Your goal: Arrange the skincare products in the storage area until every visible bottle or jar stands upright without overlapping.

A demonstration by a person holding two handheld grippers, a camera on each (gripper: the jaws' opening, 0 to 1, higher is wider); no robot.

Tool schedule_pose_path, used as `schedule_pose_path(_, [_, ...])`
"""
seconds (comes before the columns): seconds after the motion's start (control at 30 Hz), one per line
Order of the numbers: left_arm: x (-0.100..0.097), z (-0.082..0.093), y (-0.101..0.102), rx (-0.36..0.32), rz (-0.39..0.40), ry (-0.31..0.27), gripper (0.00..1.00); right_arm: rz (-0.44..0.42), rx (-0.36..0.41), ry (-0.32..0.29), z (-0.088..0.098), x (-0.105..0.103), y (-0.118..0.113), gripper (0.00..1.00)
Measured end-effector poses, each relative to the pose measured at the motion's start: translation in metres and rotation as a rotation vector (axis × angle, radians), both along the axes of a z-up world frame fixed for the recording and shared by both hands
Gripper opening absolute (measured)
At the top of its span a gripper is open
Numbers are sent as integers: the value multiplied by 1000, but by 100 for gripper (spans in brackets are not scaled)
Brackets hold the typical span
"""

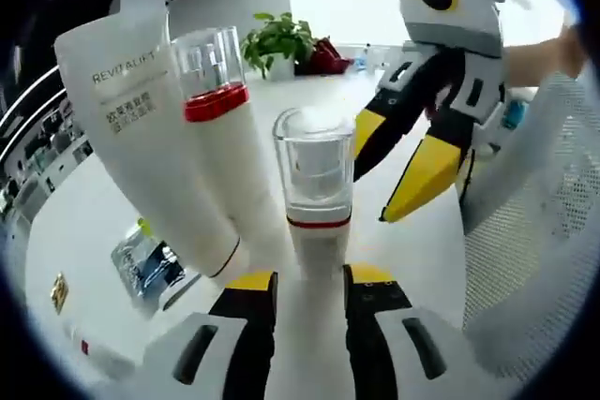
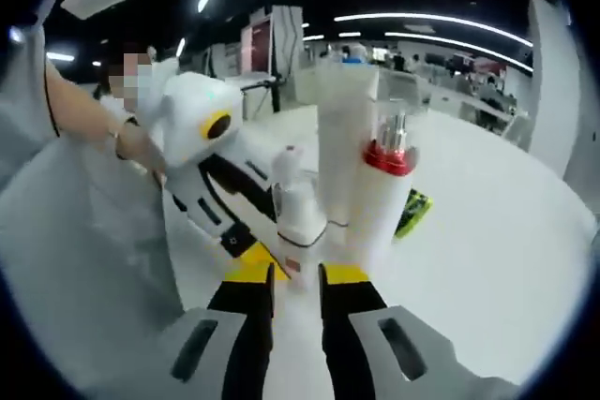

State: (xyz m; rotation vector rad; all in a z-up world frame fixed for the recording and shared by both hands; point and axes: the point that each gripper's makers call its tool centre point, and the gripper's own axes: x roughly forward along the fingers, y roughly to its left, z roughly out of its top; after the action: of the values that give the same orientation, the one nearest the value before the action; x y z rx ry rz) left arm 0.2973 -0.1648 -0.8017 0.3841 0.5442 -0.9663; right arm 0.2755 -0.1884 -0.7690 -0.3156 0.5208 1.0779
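Left gripper (image 1: 309, 292) pinching the clear-capped bottle (image 1: 317, 203) at centre; right gripper (image 1: 398, 180) spread beside it; tube (image 1: 141, 128) leaning, unfinished.

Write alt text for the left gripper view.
The left gripper is shut on a white bottle with a clear cap and red band, beside a taller white pump bottle and a white Revitalift tube. The right gripper reaches in on the right, above a white table.

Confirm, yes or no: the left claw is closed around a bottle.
Yes: in the left gripper view the left claw has both jaws pressed against the white body of the clear-capped bottle.
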Motion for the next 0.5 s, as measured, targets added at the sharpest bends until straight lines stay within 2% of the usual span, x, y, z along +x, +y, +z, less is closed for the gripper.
schedule_pose_path(0.07, [0, 0, 2, 4, 4, -2, 24, 4, -8, 21, -6, 0, 2, 20])
schedule_pose_path(0.23, [0, -1, 4, 4, 13, 12, 18, 1, -33, 30, -21, 7, 4, 17])
schedule_pose_path(0.33, [-1, -3, 3, 0, 17, 26, 12, -15, -30, -7, -23, 14, 5, 10])
schedule_pose_path(0.5, [-2, -5, 0, 7, 14, 36, 10, -22, -28, 21, -31, 17, 6, 10])
